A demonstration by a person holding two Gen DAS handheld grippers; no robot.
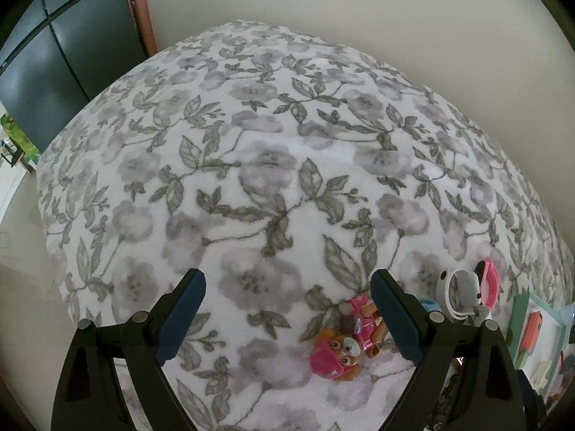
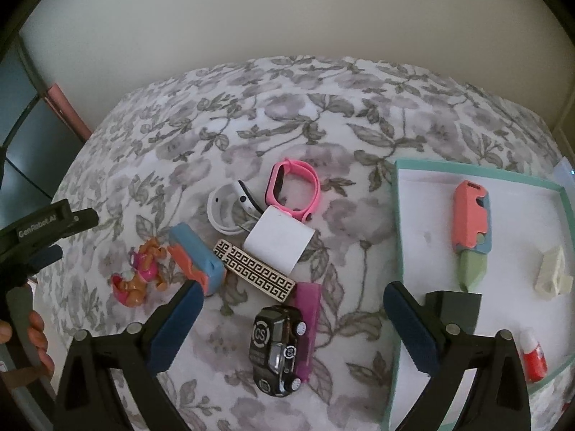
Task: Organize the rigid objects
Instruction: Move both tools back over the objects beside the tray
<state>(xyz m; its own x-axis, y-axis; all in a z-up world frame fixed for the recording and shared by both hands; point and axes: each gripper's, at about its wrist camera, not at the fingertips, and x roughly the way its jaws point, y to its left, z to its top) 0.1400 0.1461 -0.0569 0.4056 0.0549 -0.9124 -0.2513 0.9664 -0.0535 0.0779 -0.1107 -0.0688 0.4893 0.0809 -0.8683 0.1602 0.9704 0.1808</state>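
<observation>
Both grippers stand open and empty over the grey floral blanket (image 2: 287, 115). The left gripper (image 1: 287, 309) hovers above a small orange-and-pink toy pup figure (image 1: 345, 341); the right gripper (image 2: 291, 319) hangs over a black toy car (image 2: 278, 350), left of the shallow teal-rimmed tray (image 2: 485, 174).

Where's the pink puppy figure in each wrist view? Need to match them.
Left wrist: pink puppy figure low, right of centre, lying on the floral blanket just inside the left claw's right finger.
Right wrist: pink puppy figure at left, mid-height, left of the blue-and-orange case, outside the right claw.
Shared landmark: pink watch band beside the white band.
</observation>
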